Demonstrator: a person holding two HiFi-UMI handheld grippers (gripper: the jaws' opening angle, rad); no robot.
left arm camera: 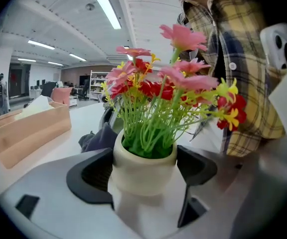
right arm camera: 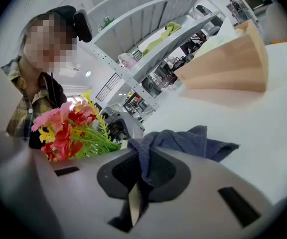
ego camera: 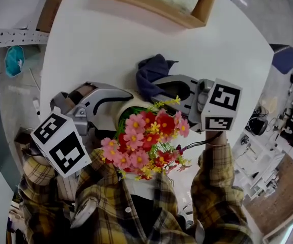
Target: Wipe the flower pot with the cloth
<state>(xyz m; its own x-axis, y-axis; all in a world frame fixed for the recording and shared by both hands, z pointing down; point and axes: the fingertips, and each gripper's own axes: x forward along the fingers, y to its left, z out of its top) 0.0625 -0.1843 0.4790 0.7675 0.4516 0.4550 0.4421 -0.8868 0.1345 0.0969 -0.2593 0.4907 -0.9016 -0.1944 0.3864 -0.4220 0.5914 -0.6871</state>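
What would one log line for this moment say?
left gripper: shut on cream round flower pot | right gripper: shut on dark blue cloth | cloth beside pot, contact unclear

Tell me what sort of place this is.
Probably an open-plan office or lab workspace: long ceiling strip lights, tall white shelving racks, and office chairs at desks beyond the round white table.
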